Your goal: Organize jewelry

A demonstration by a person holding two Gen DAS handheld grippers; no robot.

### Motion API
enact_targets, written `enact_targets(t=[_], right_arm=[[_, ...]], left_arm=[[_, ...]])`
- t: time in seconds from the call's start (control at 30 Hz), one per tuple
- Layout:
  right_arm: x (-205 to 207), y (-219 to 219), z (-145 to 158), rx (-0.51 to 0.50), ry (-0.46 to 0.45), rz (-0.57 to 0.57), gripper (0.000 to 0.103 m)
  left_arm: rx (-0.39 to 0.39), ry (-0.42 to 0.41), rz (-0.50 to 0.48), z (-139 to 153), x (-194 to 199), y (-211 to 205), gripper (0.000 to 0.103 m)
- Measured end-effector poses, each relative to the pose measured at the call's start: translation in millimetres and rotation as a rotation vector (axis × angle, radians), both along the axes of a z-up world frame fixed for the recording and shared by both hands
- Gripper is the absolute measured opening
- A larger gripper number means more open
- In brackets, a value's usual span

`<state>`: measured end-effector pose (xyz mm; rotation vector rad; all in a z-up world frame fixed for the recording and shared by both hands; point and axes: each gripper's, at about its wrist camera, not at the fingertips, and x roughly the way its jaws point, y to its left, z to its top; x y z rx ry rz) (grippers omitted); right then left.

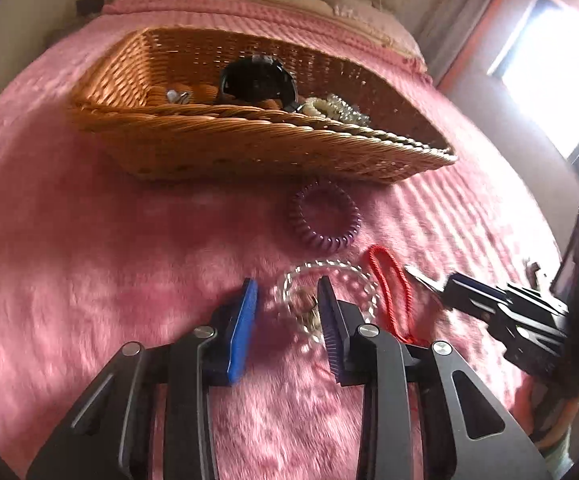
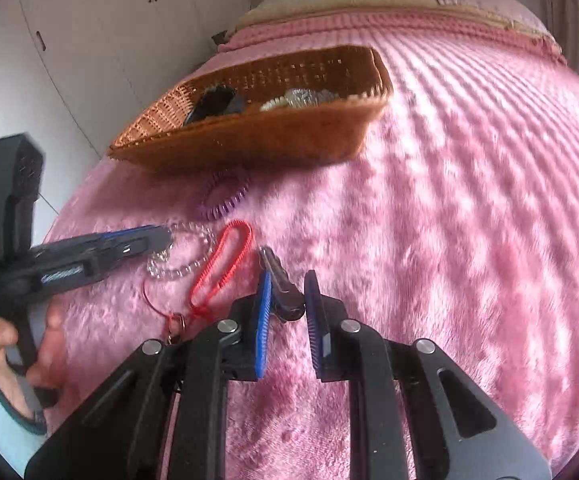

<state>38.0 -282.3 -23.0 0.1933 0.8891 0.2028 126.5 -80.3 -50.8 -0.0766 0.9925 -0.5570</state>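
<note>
Two grippers over pink plush blanket [image 1: 109, 240].

Left gripper [image 1: 287, 294]: partly open, pads w/ clear gap, gripping nothing. One finger planted inside 1 clear bead bracelet [image 1: 369, 280], so near arc of beads lies betw. the fingers, unpinched.

Right gripper [image 2: 287, 280]: nearly closed, clamped on 1 black hair clip [image 2: 279, 276]; clip tip poking out ahead of fingertips.

Loose on blanket, 3 rings:
- bead bracelet, at left fingers
- 1 red cord loop [image 1: 378, 249], betw. the two grippers, just beside the beads, small metal ring at its near end
- 1 purple spiral hair tie [image 1: 331, 239], just ahead of left fingertips, close to basket's near wall

Ahead of both finger pairs: 1 wicker basket [image 1: 249, 114]. Inside: 1 pr dark sunglasses [image 1: 255, 80], 1 small silver piece [image 1: 177, 96], cluster of pale bead bracelets [image 1: 329, 106], count unclear.

Edges: blanket edge left of left gripper, white cupboard doors [image 2: 89, 40] beyond. Pillows past basket. Bright window [image 1: 549, 60] off to right.

Room: wide bare blanket right of right fingers; bare stretch left of left fingers too. Tight only betw. the grippers, around cord and beads.
</note>
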Motion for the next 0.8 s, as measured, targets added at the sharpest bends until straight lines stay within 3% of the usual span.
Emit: enact_targets(t=[0.1, 0.33, 0.43, 0.57, 0.73, 0.77, 0.8], right_arm=[[-1, -6, -1, 0.041, -0.004, 0.008, 0.015], [-12, -22, -2, 0.094, -0.017, 0.008, 0.015], [-17, -29, -4, 0.094, -0.015, 0.007, 0.015], [-21, -16, -3, 0.06, -0.016, 0.031, 0.015], [-35, 1, -1, 0.057, -0.022, 0.085, 0.016], [-37, 2, -1, 0.051, -0.021, 0.085, 0.018], [-42, 2, -1, 0.048, -0.016, 0.084, 0.022]], left_arm=[[0.019, -0.01, 0.015, -1, 1, 0, 0.006], [-0.166, -0.051, 0.123, 17, -24, 49, 0.006], [-0.147, -0.053, 0.199, 17, -44, 75, 0.006], [-0.115, 0.031, 0.268, -1, -64, 100, 0.006], [-0.145, 0.052, 0.175, 1, -91, 96, 0.007], [-0.13, 0.048, 0.164, 2, -95, 91, 0.01], [-0.111, 0.04, 0.161, 3, -98, 88, 0.019]])
